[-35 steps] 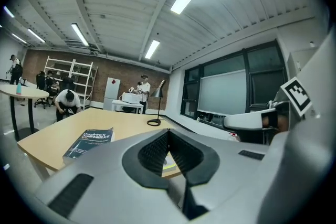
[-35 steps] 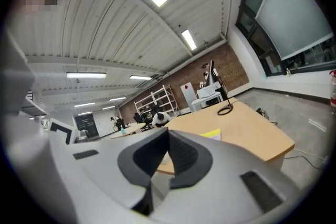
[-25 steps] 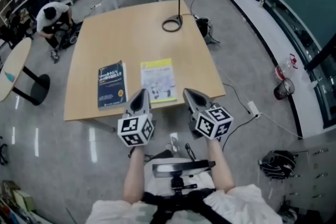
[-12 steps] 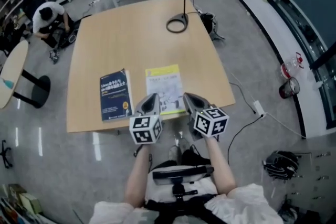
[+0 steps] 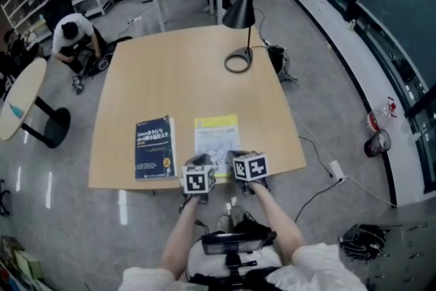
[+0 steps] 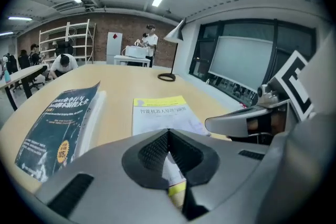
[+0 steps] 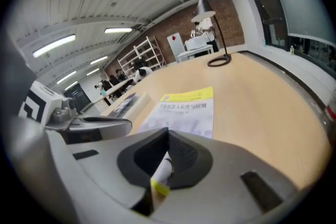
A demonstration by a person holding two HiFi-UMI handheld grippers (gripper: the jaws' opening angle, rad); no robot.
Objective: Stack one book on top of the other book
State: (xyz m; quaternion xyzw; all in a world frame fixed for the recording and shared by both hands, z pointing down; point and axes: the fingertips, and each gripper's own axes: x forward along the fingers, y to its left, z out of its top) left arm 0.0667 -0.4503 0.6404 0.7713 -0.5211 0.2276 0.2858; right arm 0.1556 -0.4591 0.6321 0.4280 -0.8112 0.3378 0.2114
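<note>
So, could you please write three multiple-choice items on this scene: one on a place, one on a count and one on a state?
1. In the head view, where does the dark blue book lie relative to the yellow-and-white book?
A) left of it B) right of it C) on top of it
2. How many books lie on the table?
A) one B) two C) three
3. How do the jaws of the left gripper and right gripper stand?
A) both together B) both wide apart C) one apart, one together
Answers: 1 A, they lie side by side; 2 B, only those two show; 3 A, each gripper view shows its jaws meeting.
</note>
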